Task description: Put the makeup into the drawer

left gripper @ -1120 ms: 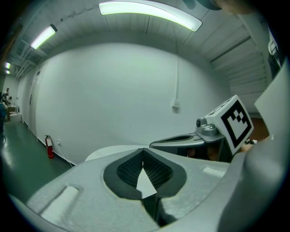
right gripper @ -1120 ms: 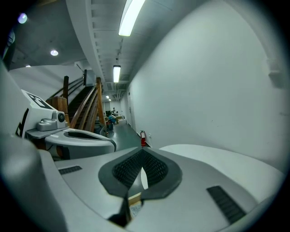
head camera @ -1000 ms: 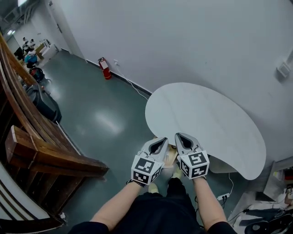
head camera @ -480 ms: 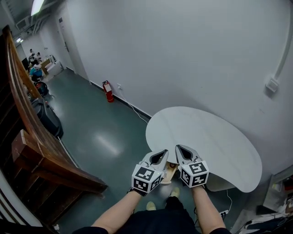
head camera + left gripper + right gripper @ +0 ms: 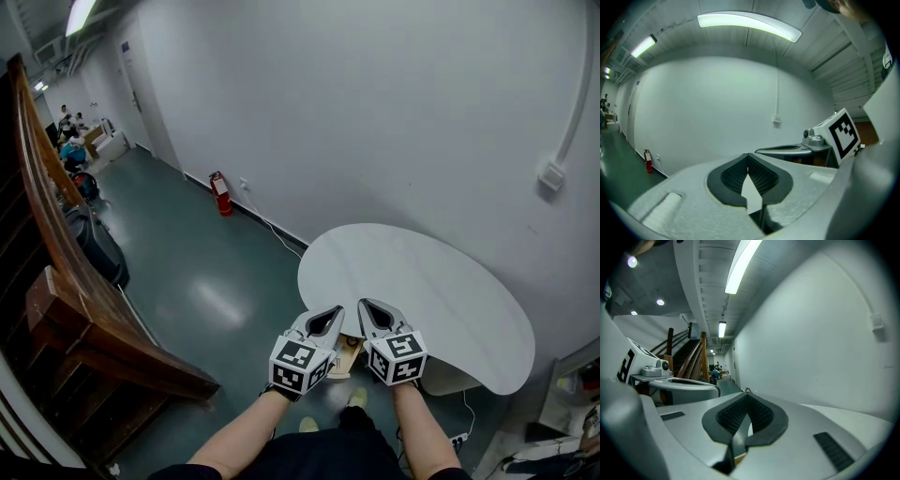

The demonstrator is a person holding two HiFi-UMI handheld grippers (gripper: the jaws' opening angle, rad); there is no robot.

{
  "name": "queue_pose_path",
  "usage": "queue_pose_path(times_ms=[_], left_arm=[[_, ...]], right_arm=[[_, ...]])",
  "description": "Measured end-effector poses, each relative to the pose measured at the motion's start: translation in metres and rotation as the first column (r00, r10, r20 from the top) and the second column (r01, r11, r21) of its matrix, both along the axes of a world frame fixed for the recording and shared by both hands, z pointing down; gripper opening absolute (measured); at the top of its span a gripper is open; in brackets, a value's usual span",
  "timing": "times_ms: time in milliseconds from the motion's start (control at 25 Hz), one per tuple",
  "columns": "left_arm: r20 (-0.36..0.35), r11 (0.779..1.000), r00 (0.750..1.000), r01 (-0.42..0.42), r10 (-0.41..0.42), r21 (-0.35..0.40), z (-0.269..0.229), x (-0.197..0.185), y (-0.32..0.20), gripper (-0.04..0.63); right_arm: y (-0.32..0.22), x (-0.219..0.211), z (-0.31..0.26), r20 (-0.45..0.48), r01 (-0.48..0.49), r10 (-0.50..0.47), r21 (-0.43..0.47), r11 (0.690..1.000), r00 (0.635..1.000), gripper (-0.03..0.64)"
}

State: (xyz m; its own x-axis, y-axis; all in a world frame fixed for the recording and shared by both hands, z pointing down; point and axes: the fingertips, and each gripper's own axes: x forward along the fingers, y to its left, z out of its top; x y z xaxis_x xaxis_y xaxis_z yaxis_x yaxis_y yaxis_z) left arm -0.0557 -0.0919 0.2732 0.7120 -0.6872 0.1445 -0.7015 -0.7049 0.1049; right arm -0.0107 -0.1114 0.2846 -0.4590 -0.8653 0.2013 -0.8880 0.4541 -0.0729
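Since half a second ago almost nothing is shifting: both grippers are staying side by side in front of the person, and the table is sitting only a touch lower in the head view. Where the makeup lies cannot be told; no view is showing it.

The left gripper [image 5: 330,317] is pointing away from the person, its jaws pressed together at the tips with nothing between them; its ribbed pads [image 5: 733,176] are leaving only a small gap behind the tips. The right gripper [image 5: 371,311] is just beside it, its jaws likewise pressed together and holding nothing. Each is showing its marker cube toward the head camera, with the person's bare forearms reaching in from the bottom edge.

Both sets of tips are hovering at the near edge of a white rounded table [image 5: 422,281], whose top is bare. A tan wooden object [image 5: 349,354], too hidden to identify, is peeking out below the two grippers. A red fire extinguisher [image 5: 217,193] is standing on the green floor [image 5: 206,272] against the white wall [image 5: 375,112], and a wooden stair rail [image 5: 56,244] is running along the left side.
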Motion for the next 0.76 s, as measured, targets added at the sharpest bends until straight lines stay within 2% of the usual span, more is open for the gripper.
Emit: queue_pose_path(times_ms=[760], left_arm=[[-0.008, 1.000, 1.000, 0.015, -0.015, 0.001, -0.0023, -0.0061, -0.0041, 0.011]], right_arm=[[-0.0035, -0.0038, -0.0051, 0.008, -0.001, 0.001, 0.016, 1.000, 1.000, 0.014]])
